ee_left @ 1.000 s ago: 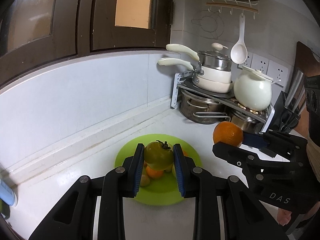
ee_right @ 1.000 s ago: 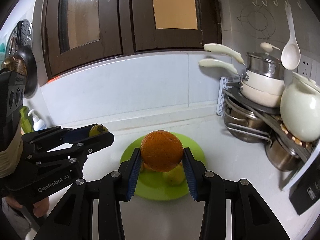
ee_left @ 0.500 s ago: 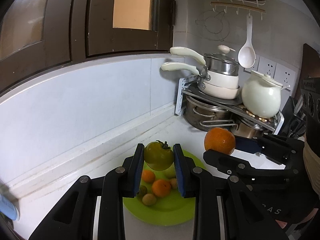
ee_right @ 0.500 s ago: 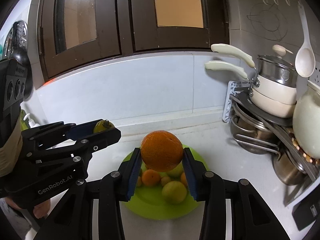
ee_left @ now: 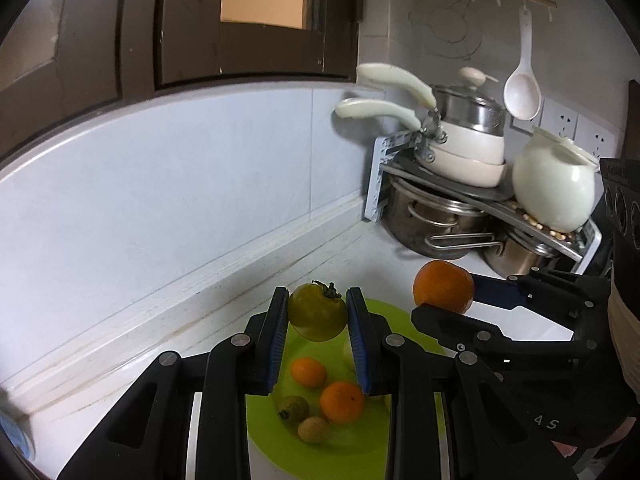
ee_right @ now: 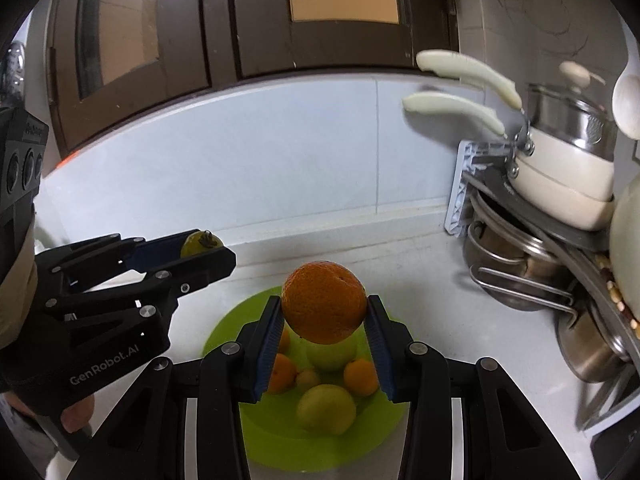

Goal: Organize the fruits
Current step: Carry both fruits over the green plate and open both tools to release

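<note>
Above the green plate (ee_left: 372,452), the left gripper (ee_left: 318,322) has its blue pads closed against a yellowish-green tomato (ee_left: 317,312), stem upward, holding it clear of the fruit below. Just to the right of it, the right gripper (ee_right: 323,326) is clamped on a large orange (ee_right: 323,302), also held above the plate; from the left wrist view this orange (ee_left: 443,287) sits over the plate's right edge. On the plate itself lie several small oranges (ee_left: 341,401), a pale yellow fruit (ee_right: 326,409) near the front, and two small brownish-green fruits (ee_left: 294,408) close together. The plate rests on a white counter (ee_right: 432,300) beside the tiled wall. Behind and to the right of the plate stands a corner rack (ee_left: 384,168) stacked with steel pots, cream saucepans (ee_left: 464,152) with long handles and a white round pot (ee_left: 554,190). A white ladle (ee_left: 522,92) hangs on the wall above the rack.
</note>
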`<state>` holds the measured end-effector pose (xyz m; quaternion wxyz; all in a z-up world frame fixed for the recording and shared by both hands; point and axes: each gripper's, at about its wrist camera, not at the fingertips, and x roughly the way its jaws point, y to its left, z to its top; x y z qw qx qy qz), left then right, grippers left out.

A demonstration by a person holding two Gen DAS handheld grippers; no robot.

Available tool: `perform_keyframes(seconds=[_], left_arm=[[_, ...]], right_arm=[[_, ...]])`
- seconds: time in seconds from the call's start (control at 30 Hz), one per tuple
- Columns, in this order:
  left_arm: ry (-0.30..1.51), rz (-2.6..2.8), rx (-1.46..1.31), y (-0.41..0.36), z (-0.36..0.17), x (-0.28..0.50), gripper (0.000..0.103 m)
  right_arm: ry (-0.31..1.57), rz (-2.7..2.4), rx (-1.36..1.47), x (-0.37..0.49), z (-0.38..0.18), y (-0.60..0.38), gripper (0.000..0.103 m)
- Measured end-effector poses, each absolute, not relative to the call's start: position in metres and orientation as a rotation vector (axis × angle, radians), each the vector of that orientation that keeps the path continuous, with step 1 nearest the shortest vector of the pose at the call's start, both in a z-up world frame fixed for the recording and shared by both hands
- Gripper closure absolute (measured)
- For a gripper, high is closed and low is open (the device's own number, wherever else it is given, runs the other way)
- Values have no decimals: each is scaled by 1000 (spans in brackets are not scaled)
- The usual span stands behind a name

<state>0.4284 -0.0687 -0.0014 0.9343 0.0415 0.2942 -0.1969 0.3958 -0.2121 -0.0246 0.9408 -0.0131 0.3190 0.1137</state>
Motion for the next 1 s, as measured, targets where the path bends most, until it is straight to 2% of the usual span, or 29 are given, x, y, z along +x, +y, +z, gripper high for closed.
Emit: perform_keyframes(seconds=[0.63,0.9,1.0], left_arm=[[762,-414,106,-79,-73,495,74],[796,-403,121,-70,-87,499,74],[800,-393,126,-68,-89,500,71]], right_arm=[[788,234,-44,470,-82,-214,61],[832,273,-59,483,-96,-201,61],[842,278,-61,485,-99,-197,61]])
